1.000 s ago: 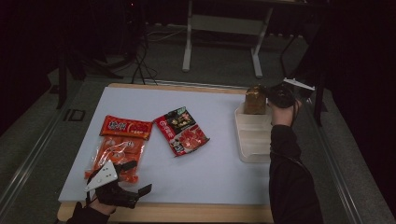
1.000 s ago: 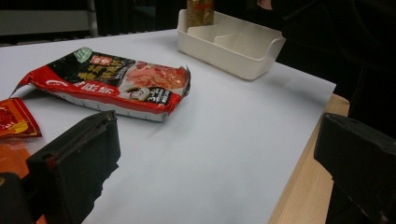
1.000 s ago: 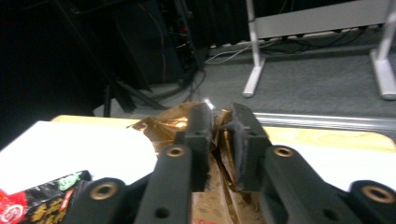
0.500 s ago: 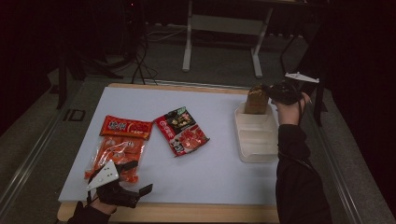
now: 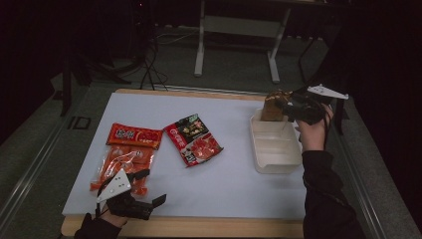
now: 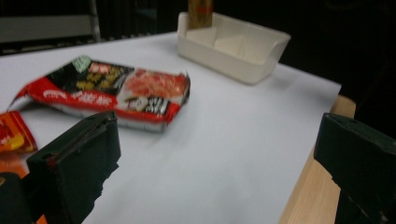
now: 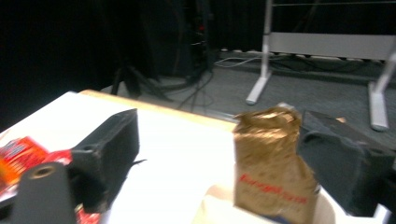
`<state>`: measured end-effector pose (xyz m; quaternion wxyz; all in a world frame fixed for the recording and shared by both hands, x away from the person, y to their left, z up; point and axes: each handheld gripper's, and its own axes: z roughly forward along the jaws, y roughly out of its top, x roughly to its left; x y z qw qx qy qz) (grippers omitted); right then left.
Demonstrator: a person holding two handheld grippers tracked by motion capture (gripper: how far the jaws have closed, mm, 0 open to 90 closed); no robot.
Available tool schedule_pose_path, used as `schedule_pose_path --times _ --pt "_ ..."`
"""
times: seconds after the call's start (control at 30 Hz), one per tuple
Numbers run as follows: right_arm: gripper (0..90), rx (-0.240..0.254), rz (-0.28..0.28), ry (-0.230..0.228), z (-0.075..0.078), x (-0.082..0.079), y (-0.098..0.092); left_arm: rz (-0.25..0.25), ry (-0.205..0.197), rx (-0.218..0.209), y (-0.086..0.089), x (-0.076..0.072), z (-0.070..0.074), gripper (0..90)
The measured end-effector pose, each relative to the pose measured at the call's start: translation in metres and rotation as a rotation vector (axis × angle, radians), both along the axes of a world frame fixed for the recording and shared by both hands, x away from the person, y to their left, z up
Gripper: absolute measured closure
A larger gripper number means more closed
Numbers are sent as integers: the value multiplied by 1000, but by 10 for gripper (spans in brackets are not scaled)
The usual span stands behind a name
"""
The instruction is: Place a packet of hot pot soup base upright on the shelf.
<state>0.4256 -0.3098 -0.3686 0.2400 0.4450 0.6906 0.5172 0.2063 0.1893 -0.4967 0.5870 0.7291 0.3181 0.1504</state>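
2 grippers on the white table [image 5: 234, 174]. Right gripper [image 5: 293, 107] sits at the far end of the cream tray [image 5: 276, 164], jaws wide apart, nothing gripped. The brown packet [image 7: 273, 168] stands upright in that end, touching the right-hand jaw; its red print reads in the right gripper view. Left gripper [image 5: 142, 201] rests at the near edge, jaws spread, empty, near the red-black snack bag [image 6: 116, 91] and the orange packet [image 5: 127, 157].

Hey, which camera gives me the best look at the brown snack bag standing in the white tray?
The right gripper view: the brown bag is close, red lettering visible. The high view shows it small at the white tray's far end; the left gripper view catches just its lower part.
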Motion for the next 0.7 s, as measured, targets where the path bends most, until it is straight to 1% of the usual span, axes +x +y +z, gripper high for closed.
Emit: schedule_pose_path --times 0.03,0.1,0.13,0.17,0.2,0.27,0.3,0.33,0.37,0.4,0.47,0.5,0.53,0.57,0.63,0.7 --pt "139 1 16 -10 0 -6 1 -10 6 -8 -1 1 3 8" --pt "142 -16 36 -37 0 -18 3 -18 15 -13 -3 1 8 8" --pt "150 -11 43 -38 -1 -24 3 -33 22 -15 -4 2 10 8" --pt "155 1 63 -39 -1 -29 3 -46 30 -14 -6 3 12 8" --pt "155 5 81 -43 -1 -34 4 -57 42 -2 -8 4 15 9" --pt "157 -7 96 -53 -2 -45 6 -66 63 28 -12 7 20 9" --pt "157 -7 96 -53 -2 -45 6 -66 63 28 -12 7 20 9" --pt "157 -3 110 -60 -2 -50 7 -71 109 49 -18 13 25 9" --pt "171 -10 140 -70 -3 -63 11 -84 128 56 -21 16 27 9" --pt "171 -11 156 -74 -4 -68 13 -87 136 72 -23 18 28 9" --pt "153 -21 181 -81 -7 -78 18 -110 148 85 -27 23 30 9" --pt "137 -20 191 -78 -9 -83 20 -117 157 87 -29 25 31 9" --pt "138 -19 192 -86 -10 -88 21 -117 163 94 -31 28 32 9" --pt "138 -9 200 -88 -12 -93 23 -125 165 90 -32 30 33 9" --pt "138 8 234 -80 -15 -100 25 -131 170 101 -35 35 35 9" --pt "136 8 249 -74 -18 -107 27 -131 167 97 -38 39 38 22"
